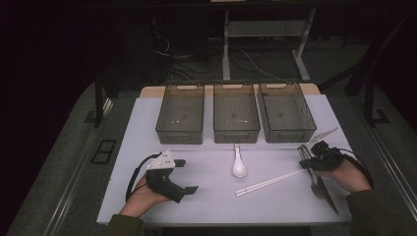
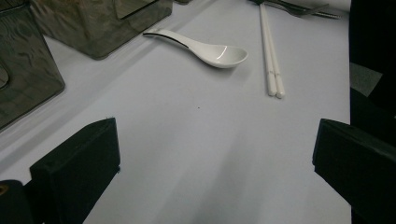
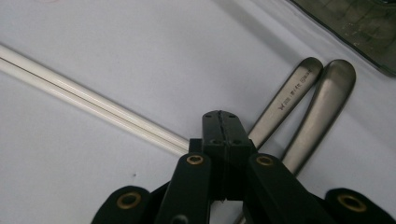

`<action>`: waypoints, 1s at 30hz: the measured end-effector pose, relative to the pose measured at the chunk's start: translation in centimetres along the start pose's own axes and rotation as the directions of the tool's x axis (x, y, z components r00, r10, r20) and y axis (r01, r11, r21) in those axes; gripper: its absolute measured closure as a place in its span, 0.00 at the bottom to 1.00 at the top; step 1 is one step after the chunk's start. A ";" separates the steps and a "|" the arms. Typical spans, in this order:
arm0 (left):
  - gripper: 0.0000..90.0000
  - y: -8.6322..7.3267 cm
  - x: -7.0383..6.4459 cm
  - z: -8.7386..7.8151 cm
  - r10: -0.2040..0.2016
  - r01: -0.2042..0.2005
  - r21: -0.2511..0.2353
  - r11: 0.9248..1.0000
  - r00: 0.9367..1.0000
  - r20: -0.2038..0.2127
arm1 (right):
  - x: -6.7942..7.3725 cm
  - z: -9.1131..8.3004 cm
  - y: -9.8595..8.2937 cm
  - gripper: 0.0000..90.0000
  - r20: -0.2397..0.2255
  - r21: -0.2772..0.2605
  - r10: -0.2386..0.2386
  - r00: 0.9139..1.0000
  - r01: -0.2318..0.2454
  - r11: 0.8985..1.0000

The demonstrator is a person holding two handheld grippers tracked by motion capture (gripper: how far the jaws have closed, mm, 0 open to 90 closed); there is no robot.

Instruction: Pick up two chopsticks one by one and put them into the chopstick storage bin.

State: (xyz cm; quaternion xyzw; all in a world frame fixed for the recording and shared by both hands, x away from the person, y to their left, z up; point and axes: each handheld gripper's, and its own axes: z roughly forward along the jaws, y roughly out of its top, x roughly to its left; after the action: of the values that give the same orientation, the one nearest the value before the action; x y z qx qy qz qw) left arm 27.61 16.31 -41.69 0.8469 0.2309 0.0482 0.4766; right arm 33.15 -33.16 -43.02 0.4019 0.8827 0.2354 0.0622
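High view: left gripper [image 1: 184, 176] hovers over bare table [image 1: 206, 196]; right gripper [image 1: 306, 156] sits at the cutlery [image 1: 318, 187].

Left gripper view: jaws wide, empty; spoon [image 2: 205, 48] ahead.

Right gripper view: jaws closed, empty, above chopsticks [image 3: 93, 109] and handles [image 3: 303, 107]. Likely pre-grasp; next it must open, then pinch one.

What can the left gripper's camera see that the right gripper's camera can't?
The left gripper view has the white spoon and its own two jaws standing wide apart over bare table. The right gripper view has two metal handles seen close up, one with engraved lettering, and its own jaws pressed together with nothing between them. Both have the white chopsticks and a grey bin.
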 end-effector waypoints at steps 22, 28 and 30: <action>0.00 0.0 -0.1 0.1 0.000 0.000 0.000 1.000 1.000 0.001 | 9.1 -0.7 1.6 1.00 -0.179 -0.133 -0.212 0.961 0.189 0.973; 0.00 0.0 -0.1 0.1 0.005 -0.005 0.002 1.000 1.000 0.001 | 12.2 0.9 2.8 1.00 -0.231 -0.130 -0.279 0.932 0.255 0.958; 0.00 0.0 -0.1 0.2 0.001 -0.001 0.003 1.000 1.000 0.001 | 12.8 1.4 3.2 1.00 -0.243 -0.127 -0.315 0.918 0.291 0.948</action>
State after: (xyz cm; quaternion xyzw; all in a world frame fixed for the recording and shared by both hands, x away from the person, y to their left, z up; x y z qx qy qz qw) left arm 27.54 16.12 -41.78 0.8477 0.2302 0.0477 0.4756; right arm 27.19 -21.36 -41.69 0.2229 0.9234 0.3125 -0.0007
